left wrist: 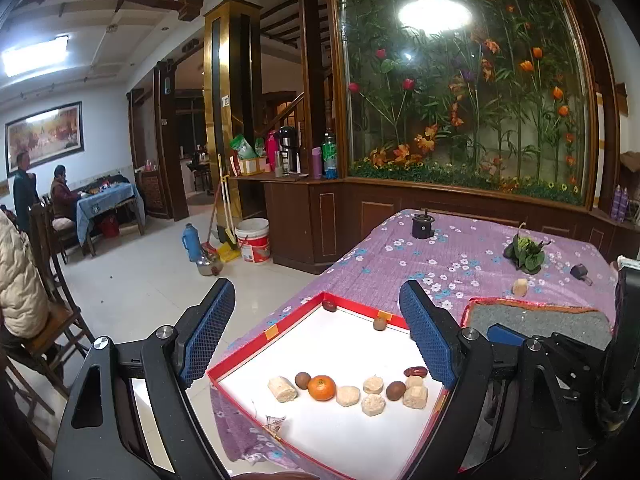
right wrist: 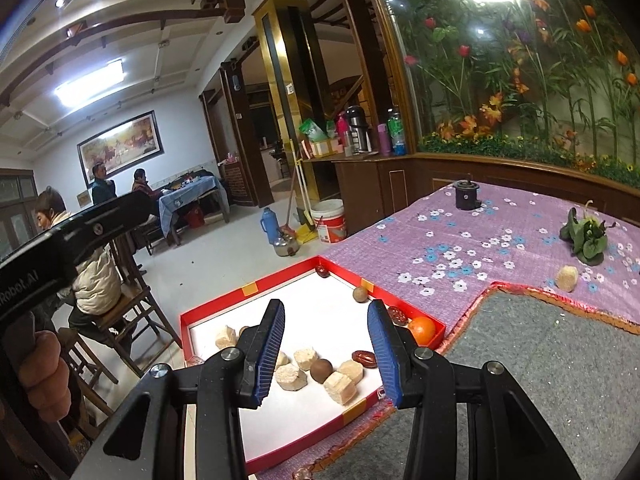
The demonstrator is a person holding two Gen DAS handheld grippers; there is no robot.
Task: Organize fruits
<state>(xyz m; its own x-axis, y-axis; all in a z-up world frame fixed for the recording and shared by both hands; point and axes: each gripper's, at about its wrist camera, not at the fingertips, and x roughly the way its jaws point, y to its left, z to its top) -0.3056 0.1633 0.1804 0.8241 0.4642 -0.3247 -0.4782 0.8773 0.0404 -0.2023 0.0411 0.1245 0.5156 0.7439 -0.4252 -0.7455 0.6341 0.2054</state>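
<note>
A red-rimmed box lid (left wrist: pixel 308 310) (right wrist: pixel 280 274) with a white floor lies at the table's near left corner. In it lie an orange tangerine (left wrist: pixel 321 387) (right wrist: pixel 422 329), several pale sugarcane chunks (left wrist: pixel 282 389) (right wrist: pixel 291 377), brown round fruits (left wrist: pixel 303 380) (right wrist: pixel 321 370) and red dates (left wrist: pixel 415 371) (right wrist: pixel 364 358). One pale chunk (left wrist: pixel 520 287) (right wrist: pixel 566 278) lies alone on the cloth. My left gripper (left wrist: pixel 316 332) is open and empty above the box. My right gripper (right wrist: pixel 326 352) is open and empty over the box's near right part.
A grey felt mat (left wrist: pixel 540 322) (right wrist: pixel 540 368) lies right of the box on the purple flowered tablecloth (left wrist: pixel 460 248) (right wrist: pixel 460 236). A leafy green bunch (left wrist: pixel 525 251) (right wrist: pixel 586 236) and a small black grinder (left wrist: pixel 422 225) (right wrist: pixel 466 195) stand further back. Chairs and people are to the left.
</note>
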